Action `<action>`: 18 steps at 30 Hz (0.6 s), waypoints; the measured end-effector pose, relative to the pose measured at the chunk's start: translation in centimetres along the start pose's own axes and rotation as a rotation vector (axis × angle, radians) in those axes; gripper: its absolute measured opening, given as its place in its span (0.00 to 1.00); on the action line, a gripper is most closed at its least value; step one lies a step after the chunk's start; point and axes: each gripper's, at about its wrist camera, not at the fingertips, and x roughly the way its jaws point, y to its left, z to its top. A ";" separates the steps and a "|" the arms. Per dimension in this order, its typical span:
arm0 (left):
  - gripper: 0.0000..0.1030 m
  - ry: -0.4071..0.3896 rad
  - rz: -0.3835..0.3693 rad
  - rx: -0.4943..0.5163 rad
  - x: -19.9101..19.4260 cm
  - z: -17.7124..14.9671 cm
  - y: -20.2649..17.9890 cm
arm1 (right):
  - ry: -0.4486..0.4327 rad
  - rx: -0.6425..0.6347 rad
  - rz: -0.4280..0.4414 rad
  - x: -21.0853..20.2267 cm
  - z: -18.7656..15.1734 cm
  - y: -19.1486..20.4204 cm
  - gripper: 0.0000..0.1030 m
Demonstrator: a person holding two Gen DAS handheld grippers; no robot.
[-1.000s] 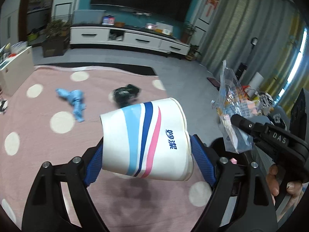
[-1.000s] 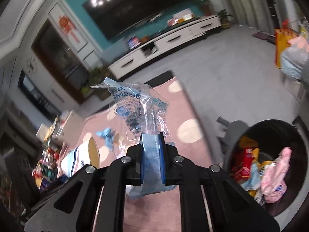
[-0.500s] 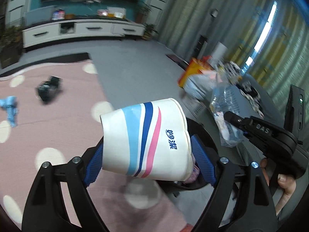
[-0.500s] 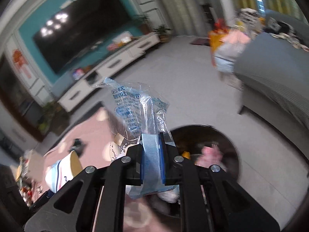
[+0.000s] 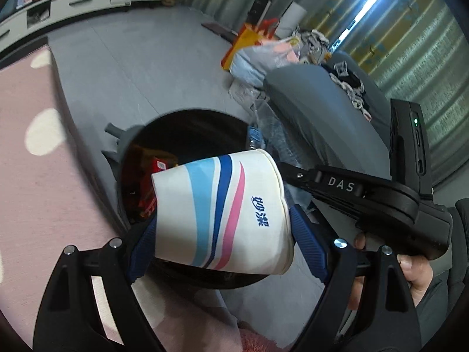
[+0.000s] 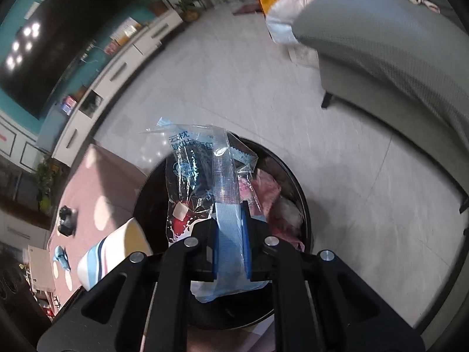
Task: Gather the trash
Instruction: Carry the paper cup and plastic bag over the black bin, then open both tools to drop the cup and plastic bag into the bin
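- The trash bin mouth lies open in the frame's centre; wrappers fill its right half, the left half is dark and free.
- Grey floor at right is bare.
- The sofa blocks the upper right.
- In the left wrist view, the paper cup covers the bin's lower right rim.

Both grippers matt black plastic w/ silver screws, ribbed blue pads. Right gripper has white "DAS" lettering; black box w/ green LED on top.

place: home living room | cues: wall TV, grey sofa, pink dotted rug
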 end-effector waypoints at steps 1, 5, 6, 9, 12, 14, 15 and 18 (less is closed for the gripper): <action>0.82 0.011 -0.002 -0.002 0.5 0.0 0.0 | 0.017 0.006 -0.012 0.5 0.0 -0.2 0.14; 0.82 0.068 -0.004 -0.010 3.1 0.4 0.4 | 0.057 0.025 -0.038 2.0 0.0 -0.7 0.14; 0.82 0.085 -0.003 -0.020 3.8 0.5 0.6 | 0.072 0.030 -0.039 2.4 0.0 -0.9 0.14; 0.82 0.110 0.007 -0.034 5.3 0.9 1.0 | 0.098 0.040 -0.083 3.7 0.1 -1.5 0.14; 0.82 0.126 0.021 -0.035 6.3 1.2 1.1 | 0.108 0.039 -0.081 4.3 0.2 -1.7 0.14; 0.82 0.124 0.039 -0.015 6.8 1.4 0.8 | 0.107 0.038 -0.086 4.3 0.3 -1.6 0.14; 0.83 0.125 0.042 -0.008 7.0 1.5 0.6 | 0.105 0.034 -0.099 4.4 0.3 -1.5 0.14; 0.83 0.131 0.051 -0.003 7.5 1.9 0.3 | 0.106 0.009 -0.130 4.6 0.2 -1.0 0.14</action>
